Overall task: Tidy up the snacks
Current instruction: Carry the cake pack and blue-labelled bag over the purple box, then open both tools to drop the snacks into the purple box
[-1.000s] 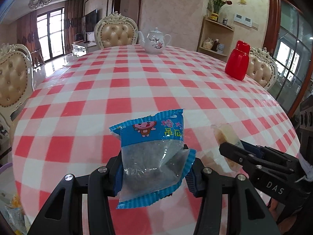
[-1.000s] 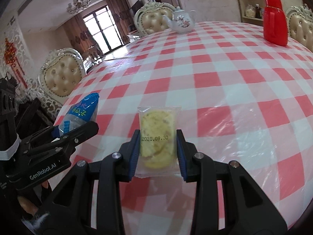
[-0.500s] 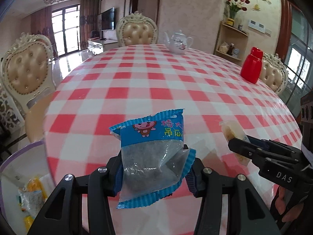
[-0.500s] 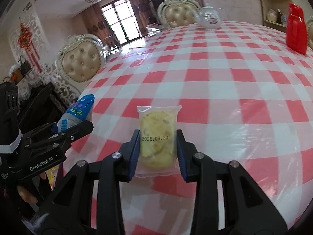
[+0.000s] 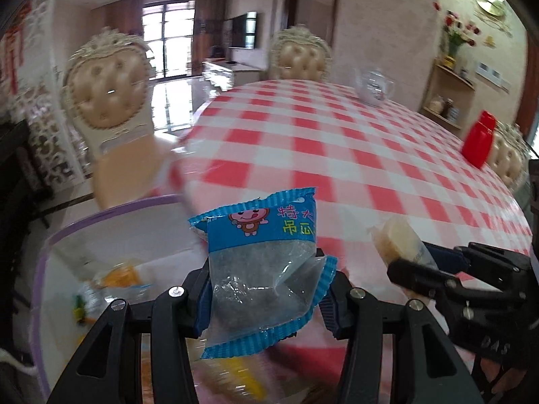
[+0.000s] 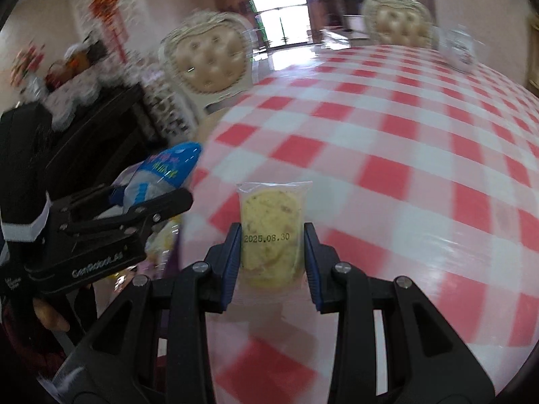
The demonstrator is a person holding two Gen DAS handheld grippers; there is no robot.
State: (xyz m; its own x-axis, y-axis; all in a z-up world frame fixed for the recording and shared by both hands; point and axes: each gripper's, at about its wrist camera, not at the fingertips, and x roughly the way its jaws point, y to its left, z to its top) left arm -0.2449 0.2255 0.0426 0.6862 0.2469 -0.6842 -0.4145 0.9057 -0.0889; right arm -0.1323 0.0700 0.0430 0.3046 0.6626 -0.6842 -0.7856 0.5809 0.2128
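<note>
Two snacks sit clamped between fingers: blue packet (image 5: 262, 262) left, yellow cake (image 6: 271, 235) right.

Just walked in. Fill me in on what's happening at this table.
A person is sorting snacks with a handheld gripper in each hand. The left gripper has its jaws clamped on a blue snack packet. The right gripper grips a clear-wrapped yellow cake stamped with a date. Both are held near the edge of the red-checked table, beside a purple-rimmed bin with a few blurred snacks already inside. Neither snack has been dropped in yet.
</note>
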